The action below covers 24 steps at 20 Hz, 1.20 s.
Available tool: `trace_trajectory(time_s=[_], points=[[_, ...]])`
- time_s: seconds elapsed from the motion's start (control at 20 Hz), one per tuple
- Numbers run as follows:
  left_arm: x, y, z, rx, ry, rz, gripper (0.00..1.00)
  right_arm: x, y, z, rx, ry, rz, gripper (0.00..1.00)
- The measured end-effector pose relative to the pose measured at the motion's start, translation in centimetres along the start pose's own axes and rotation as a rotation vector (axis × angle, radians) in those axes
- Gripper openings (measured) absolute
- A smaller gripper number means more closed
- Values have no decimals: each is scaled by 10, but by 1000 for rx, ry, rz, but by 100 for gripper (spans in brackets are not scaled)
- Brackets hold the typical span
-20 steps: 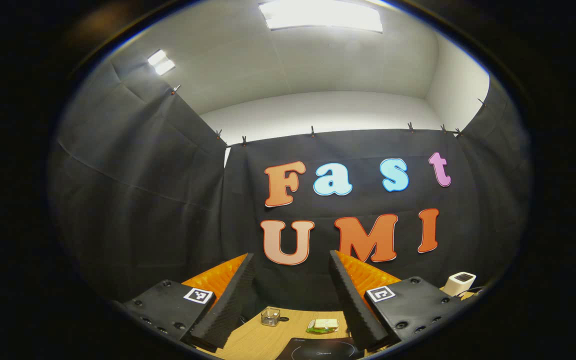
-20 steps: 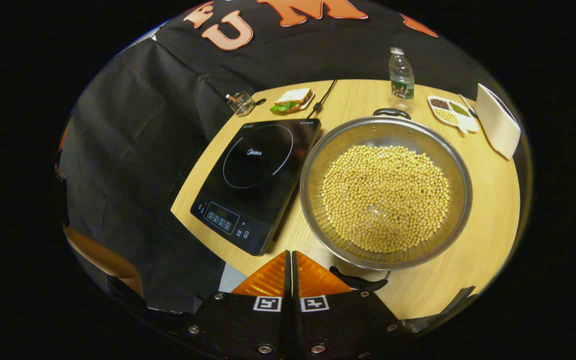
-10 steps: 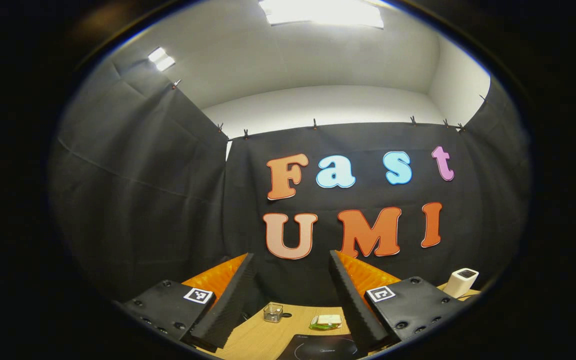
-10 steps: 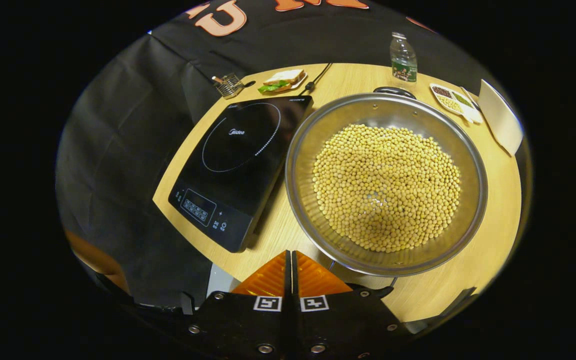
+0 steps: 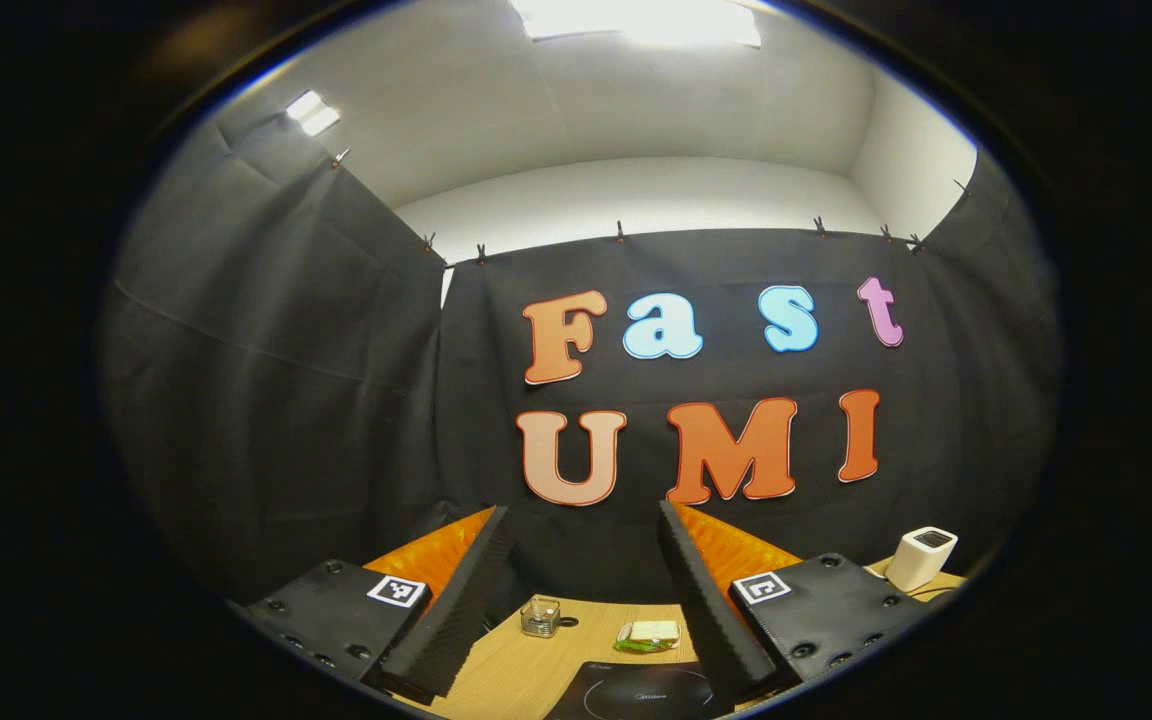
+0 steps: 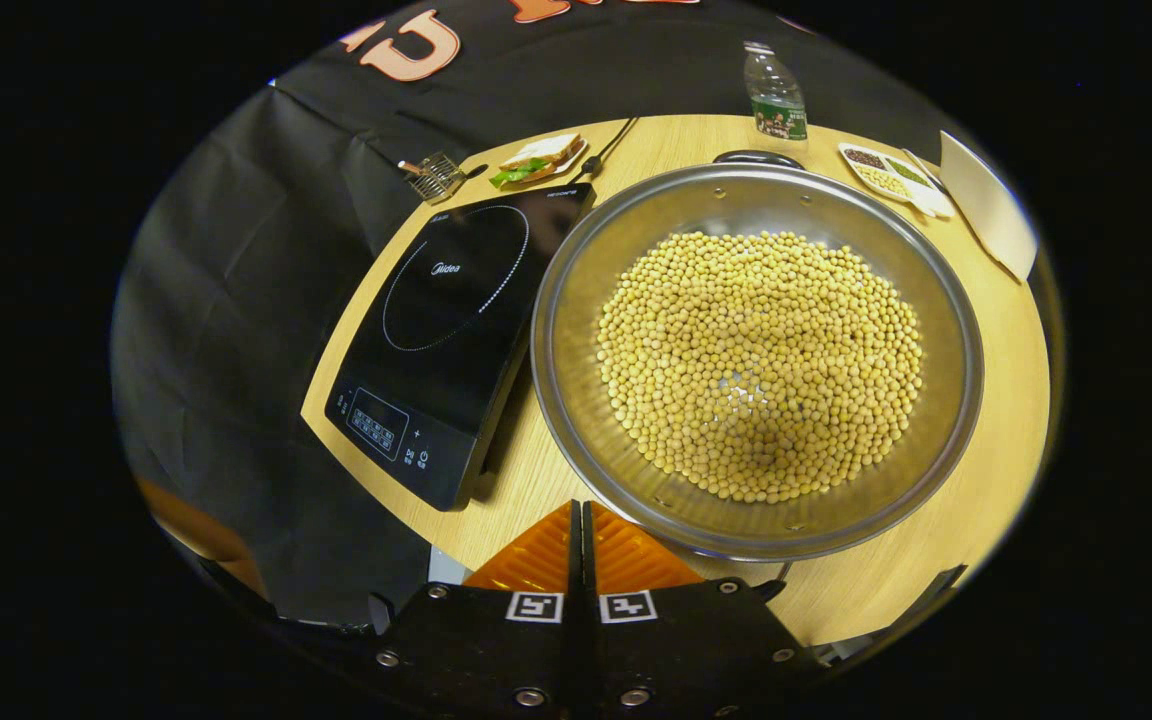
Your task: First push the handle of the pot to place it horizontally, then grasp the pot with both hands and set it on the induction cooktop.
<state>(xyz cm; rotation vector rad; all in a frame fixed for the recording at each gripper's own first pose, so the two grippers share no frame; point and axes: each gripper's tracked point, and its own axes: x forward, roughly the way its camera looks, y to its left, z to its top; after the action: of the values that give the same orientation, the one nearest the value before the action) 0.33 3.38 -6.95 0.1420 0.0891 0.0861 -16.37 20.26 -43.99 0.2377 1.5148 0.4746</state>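
A wide steel pot full of yellow soybeans stands on the wooden table, just right of the black induction cooktop. Its far black handle points toward the back of the table. The near handle is hidden under my right gripper, which is shut with nothing between its fingers, close over the pot's near rim. In the left gripper view, my left gripper is open and held high, facing the booth wall, with the cooktop's edge low between its fingers.
Behind the pot are a water bottle, a divided seasoning dish and a white box. A sandwich plate, a small wire holder and the cooktop's cable lie at the back left. The table edge drops off left of the cooktop.
My right gripper has moved forward toward the pot, which now looks larger, and its near handle has slipped out of sight under the fingers. The left gripper view tipped down slightly.
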Motion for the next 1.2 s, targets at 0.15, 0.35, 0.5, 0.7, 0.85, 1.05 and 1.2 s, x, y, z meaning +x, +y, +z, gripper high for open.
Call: trace_trajectory(time_s=[0.15,0.35,0.5,0.7,0.85,1.05,1.2], points=[[4,-7,-9,-1,20,-13,96,-3,-11,-5,22,3,-2,0],[11,-15,-17,-6,42,-23,96,-7,-29,-6,50,2,-25,0],[14,-18,-18,-20,41,-29,94,-13,-44,-6,60,-6,-48,0],[11,-18,-12,-21,13,-23,98,-19,-67,-5,74,-20,-92,0],[9,-23,-8,-17,-2,-26,95,-24,-81,-4,90,-33,-116,0],[11,-28,-12,-19,6,-38,96,-30,-101,-1,100,-48,-160,0],[12,-27,-15,-24,15,-35,96,-34,-117,-1,106,-53,-191,0]])
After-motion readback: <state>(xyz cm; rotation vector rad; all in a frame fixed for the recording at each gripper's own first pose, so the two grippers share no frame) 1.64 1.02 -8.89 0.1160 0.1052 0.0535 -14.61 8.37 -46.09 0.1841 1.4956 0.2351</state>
